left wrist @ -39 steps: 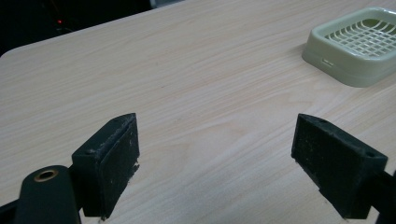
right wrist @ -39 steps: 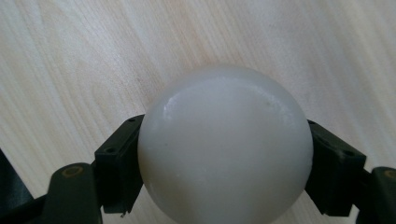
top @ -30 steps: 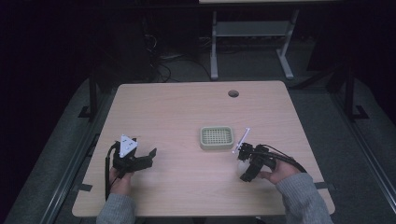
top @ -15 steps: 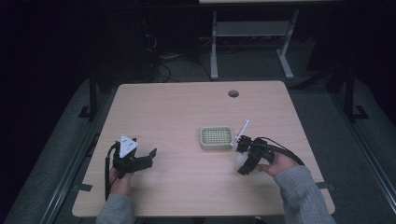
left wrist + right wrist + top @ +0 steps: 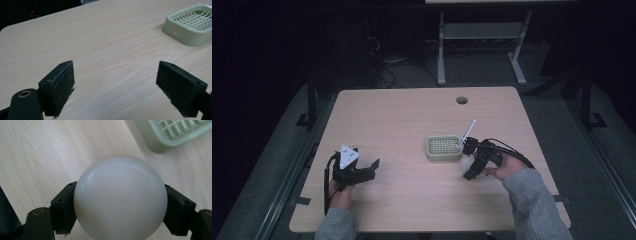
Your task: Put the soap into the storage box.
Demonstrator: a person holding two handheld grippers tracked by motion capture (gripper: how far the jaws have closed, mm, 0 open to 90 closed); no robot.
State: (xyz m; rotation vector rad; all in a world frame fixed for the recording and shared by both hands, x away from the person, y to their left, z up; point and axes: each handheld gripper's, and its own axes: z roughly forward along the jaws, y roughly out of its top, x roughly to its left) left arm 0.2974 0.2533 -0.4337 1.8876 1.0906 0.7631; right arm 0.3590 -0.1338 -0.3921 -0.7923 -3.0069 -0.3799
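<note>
In the high view, a pale wooden worktop (image 5: 412, 125) carries a light green slatted tray (image 5: 443, 147) a little right of its middle. The left claw (image 5: 371, 170) sits near the worktop's front left, its hand (image 5: 341, 192) behind it and a grey three-cornered plate (image 5: 347, 156) on top. The right claw (image 5: 467, 161) is just beside the tray's right front corner, with a white ball (image 5: 466, 162) at its tip. The right hand (image 5: 507, 167) grips its body, and a thin white rod (image 5: 467, 132) slants up from it over the tray's right edge. A round hole (image 5: 462, 100) lies near the worktop's far edge.

In the left gripper view, the left claw (image 5: 116, 82) is spread wide with nothing between its black jaws, above bare wood. The tray (image 5: 192, 23) stands well apart at upper right.

In the right gripper view, the right claw (image 5: 120, 207) pinches the white ball (image 5: 120, 197) from both sides, off the wood. The tray (image 5: 172, 132) lies just beyond, at upper right.
</note>
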